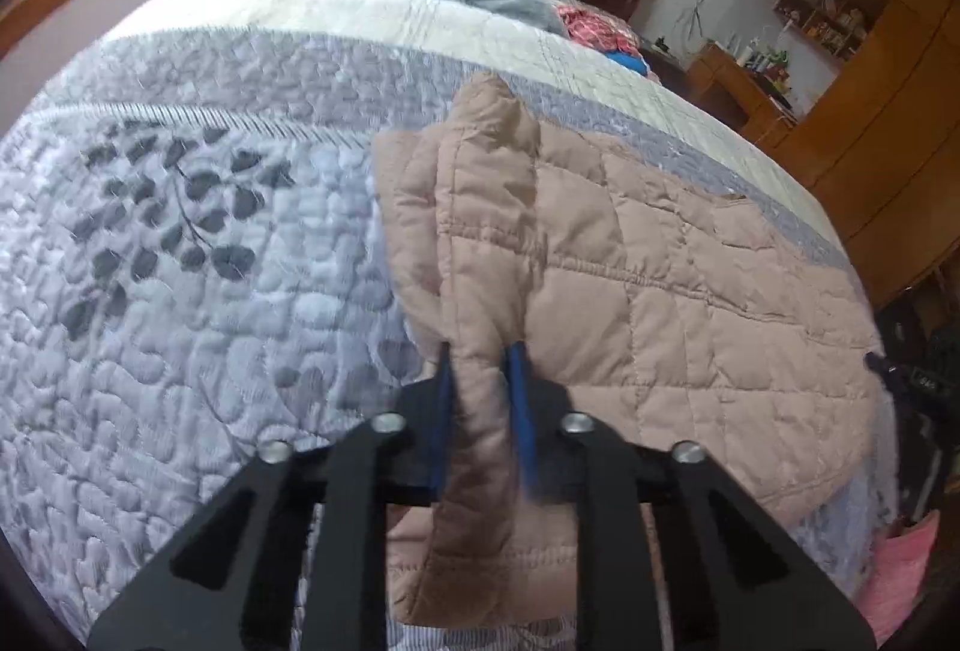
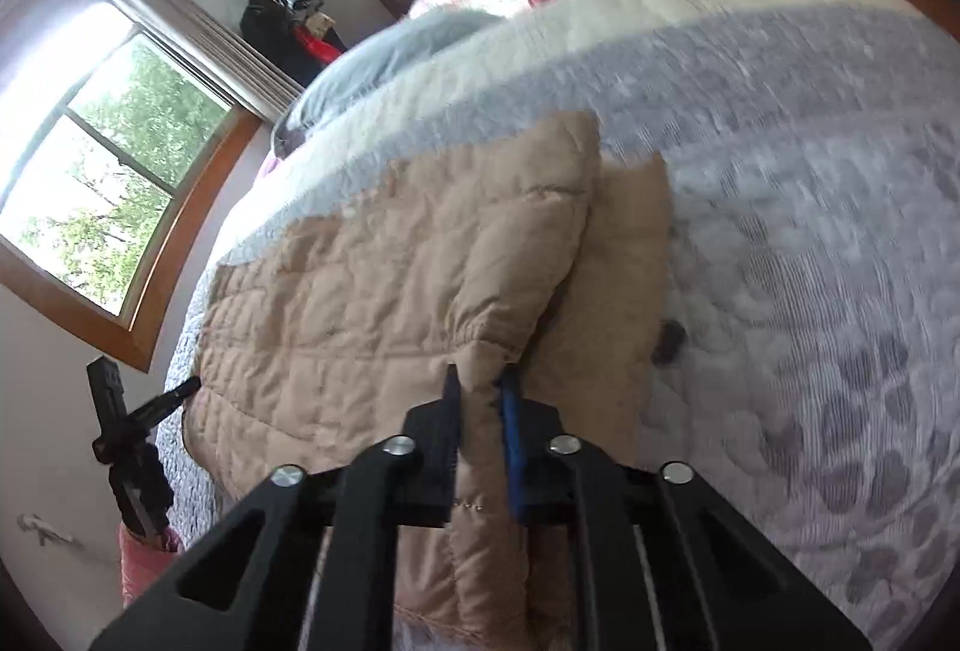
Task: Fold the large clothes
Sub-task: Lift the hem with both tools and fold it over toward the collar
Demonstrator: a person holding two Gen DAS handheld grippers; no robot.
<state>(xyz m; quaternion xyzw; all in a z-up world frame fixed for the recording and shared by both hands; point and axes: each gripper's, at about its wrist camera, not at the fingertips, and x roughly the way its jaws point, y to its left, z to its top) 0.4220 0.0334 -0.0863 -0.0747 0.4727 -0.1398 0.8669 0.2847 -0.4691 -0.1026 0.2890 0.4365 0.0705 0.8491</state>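
Fold in progress: the tan quilted jacket (image 1: pixel 660 291) lies on the bed (image 1: pixel 210 291). The left hand-held gripper (image 1: pixel 483 351) and right hand-held gripper (image 2: pixel 480 381) each pinch 1 edge between nearly closed jaws. Next move, likely: carry both edges across together, keeping tension even.

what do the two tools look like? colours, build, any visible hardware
Left tool and right tool look alike: matte black angular linkage arms with triangular cut-outs, four round silver bolt heads across the top, and narrow blue-faced fingers. No cables or markings show. A pink sleeve shows behind the left one.
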